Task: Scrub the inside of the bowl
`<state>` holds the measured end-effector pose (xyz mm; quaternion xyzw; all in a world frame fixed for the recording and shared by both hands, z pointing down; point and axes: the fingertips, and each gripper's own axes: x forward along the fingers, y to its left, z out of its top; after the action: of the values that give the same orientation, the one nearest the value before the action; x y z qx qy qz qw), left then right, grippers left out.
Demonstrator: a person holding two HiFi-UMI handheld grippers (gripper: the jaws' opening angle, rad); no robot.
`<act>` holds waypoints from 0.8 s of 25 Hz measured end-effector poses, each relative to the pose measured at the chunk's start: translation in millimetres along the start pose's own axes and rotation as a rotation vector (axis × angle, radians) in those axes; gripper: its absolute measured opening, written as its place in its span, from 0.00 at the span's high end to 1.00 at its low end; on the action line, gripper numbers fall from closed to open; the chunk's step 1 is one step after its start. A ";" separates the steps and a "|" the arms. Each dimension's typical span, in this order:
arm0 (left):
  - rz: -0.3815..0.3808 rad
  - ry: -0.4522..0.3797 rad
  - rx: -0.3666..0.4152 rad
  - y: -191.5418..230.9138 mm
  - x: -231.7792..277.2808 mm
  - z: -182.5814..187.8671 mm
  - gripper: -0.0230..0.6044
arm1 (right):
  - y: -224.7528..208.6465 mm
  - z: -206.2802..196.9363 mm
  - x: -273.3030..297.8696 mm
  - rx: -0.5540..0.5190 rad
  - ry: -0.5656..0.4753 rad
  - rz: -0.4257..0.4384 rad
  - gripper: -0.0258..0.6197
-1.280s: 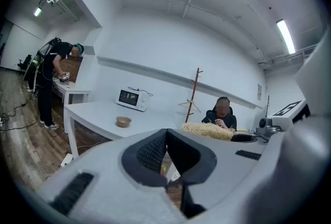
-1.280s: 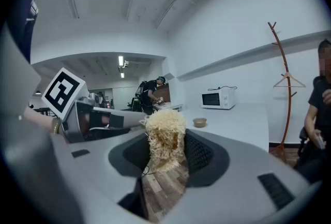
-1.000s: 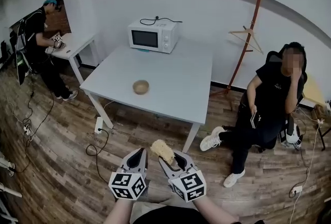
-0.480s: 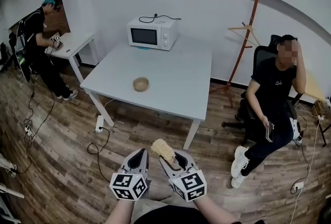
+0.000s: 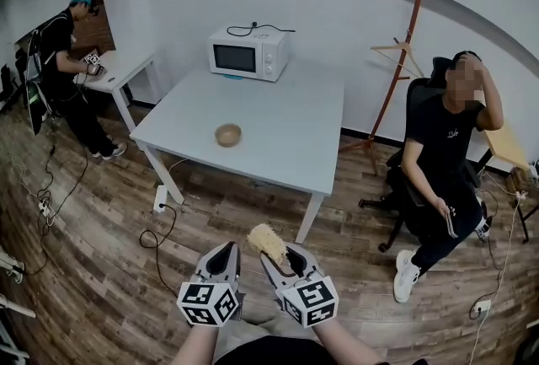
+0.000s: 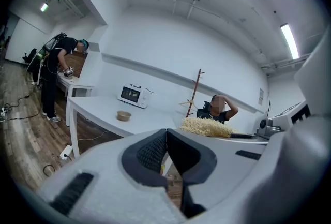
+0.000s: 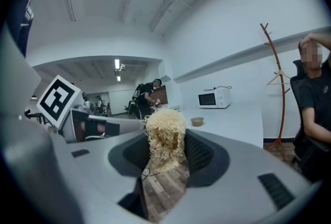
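- My right gripper [image 5: 276,259] has its jaws clamped on a straw-coloured, stringy scrubber [image 7: 165,135], whose tuft sticks up past the tips.
- My left gripper [image 5: 225,254] is just beside it, jaws pressed together with nothing between them.
- Both grippers hang over the wooden floor [image 5: 101,254], well apart from the tabletop [image 5: 278,119].
- The bowl [image 5: 228,134] stands upright on that tabletop, near its front edge.
- A white microwave [image 5: 249,56] sits at the far end.

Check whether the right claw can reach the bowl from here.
Probably not yet: the right claw, shut on the scrubber, is over the floor, and the bowl sits far ahead on the table. Nothing blocks the way; step closer.
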<state>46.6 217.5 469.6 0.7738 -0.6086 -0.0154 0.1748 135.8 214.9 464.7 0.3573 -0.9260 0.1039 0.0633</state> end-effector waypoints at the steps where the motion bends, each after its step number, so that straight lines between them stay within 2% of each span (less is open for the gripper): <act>1: -0.001 0.002 0.004 -2.1 1.5 0.2 0.93 | -1.3 0.3 0.4 0.006 -0.001 -0.001 0.68; 4: 0.000 0.014 0.020 -6.6 1.4 -0.3 0.93 | -2.9 -1.8 0.9 0.027 0.004 0.000 0.68; 10: 0.025 0.014 -0.016 4.9 -7.2 -2.3 0.93 | 3.4 -8.4 1.9 0.063 0.009 0.008 0.68; 20: 0.030 0.021 -0.041 18.8 18.8 -6.0 0.93 | -1.4 -11.2 22.5 0.036 0.037 0.022 0.68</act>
<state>35.2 197.5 484.3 0.7610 -0.6177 -0.0174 0.1972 120.7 201.9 480.1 0.3464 -0.9265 0.1277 0.0729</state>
